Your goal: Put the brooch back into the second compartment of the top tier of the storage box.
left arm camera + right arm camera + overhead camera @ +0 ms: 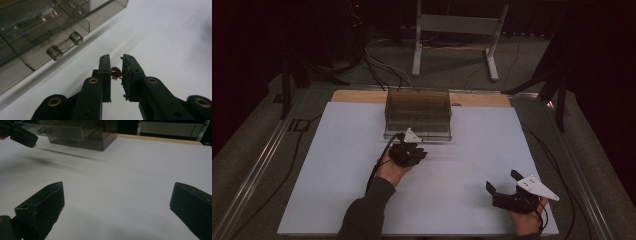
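Left tongs [116, 67]: closed on a small copper-coloured object [115, 72], round and shiny, its kind too small to tell; held just above the white surface [175, 37], near the front of the smoky drawer box [37, 30]. In the high view the object is hidden behind the left tongs [409, 150].

Drawer box: translucent, with a clear bar handle [65, 45]; its contents are blurred, its top cut off at the frame edge.

Right tongs [117, 202]: wide open, nothing between them, over bare surface, well apart from the box [417, 114]. Room beyond dark.

Open white mat [337, 165] (drawer box [418, 114] ahead)
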{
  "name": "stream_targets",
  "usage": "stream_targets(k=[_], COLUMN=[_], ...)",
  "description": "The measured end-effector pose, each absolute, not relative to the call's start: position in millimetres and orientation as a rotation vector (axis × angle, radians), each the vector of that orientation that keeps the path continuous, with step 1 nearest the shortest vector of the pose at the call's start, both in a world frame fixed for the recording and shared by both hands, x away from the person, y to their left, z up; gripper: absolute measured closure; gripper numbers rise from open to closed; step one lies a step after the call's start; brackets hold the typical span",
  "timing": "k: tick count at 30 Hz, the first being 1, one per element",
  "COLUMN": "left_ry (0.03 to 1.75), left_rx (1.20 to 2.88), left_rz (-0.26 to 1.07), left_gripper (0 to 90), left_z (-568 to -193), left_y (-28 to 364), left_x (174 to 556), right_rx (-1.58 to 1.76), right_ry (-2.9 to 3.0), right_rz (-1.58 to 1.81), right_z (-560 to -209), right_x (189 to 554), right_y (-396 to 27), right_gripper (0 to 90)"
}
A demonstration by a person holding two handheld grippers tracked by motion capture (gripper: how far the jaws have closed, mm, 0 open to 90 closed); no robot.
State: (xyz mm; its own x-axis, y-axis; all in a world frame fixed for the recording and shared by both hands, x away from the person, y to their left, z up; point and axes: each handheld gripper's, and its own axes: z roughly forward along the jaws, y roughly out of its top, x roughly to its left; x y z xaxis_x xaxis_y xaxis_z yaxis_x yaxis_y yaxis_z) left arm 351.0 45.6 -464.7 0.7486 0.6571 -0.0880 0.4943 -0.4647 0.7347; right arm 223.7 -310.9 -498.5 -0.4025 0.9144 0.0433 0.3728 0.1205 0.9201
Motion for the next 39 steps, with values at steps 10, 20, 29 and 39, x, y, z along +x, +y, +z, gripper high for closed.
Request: stream_targets(k=[10, 20, 29, 39], left_ry=[0.855, 0.854, 0.851, 0.871], left_rx=[2.132, 2.108, 2.096, 2.087], left_rz=[0.260, 0.259, 0.271, 0.295], left_gripper=[79.1, 79.0, 79.0, 79.0], left_z=[-451, -440, -430, -425], left_y=[49, 52, 52, 55], left_x=[355, 361, 368, 379], right_rx=[1.244, 1.242, 1.242, 1.245], right_ry=[1.847, 1.848, 1.849, 1.850], right_rz=[1.263, 1.262, 1.263, 1.266], right_z=[-498, -499, -499, -499], right_x=[224, 224, 224, 225], right_y=[-311, -311, -311, -311], right_gripper=[0.1, 0.1, 0.1, 0.1])
